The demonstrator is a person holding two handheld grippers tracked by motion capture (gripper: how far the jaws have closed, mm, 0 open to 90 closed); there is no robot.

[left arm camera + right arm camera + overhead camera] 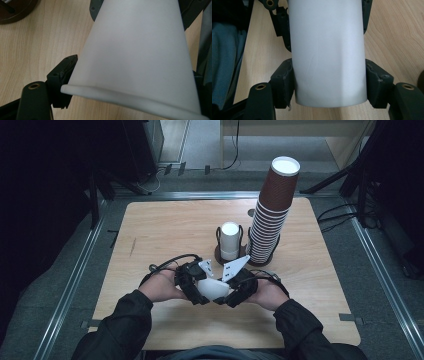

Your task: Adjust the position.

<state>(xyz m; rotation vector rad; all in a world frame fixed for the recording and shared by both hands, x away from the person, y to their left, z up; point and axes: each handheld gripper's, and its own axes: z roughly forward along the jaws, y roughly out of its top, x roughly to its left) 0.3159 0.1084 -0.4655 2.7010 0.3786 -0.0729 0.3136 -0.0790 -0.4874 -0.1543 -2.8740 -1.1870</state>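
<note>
A white paper cup [212, 288] lies on its side between both grippers, just above the wooden table [165, 230]. In the right gripper view my right gripper [329, 77] has both pads [284, 82] pressed on the sides of the cup [327, 37] near its base. The left gripper's fingers [282, 30] flank the cup farther up. In the left gripper view the cup [140, 50] has its rolled rim nearest the camera. One finger [62, 75] of my left gripper [135, 67] lies along its side and the other is hidden, so contact is unclear. In the high view the left gripper [200, 292] and the right gripper [227, 296] meet at the cup.
A tall leaning stack of brown cups [272, 215] stands in a wire holder at the table's middle right. Beside it, white cups [230, 240] sit in a second holder, whose dark base [15, 10] lies close by. Metal rails edge the table and dark equipment surrounds it.
</note>
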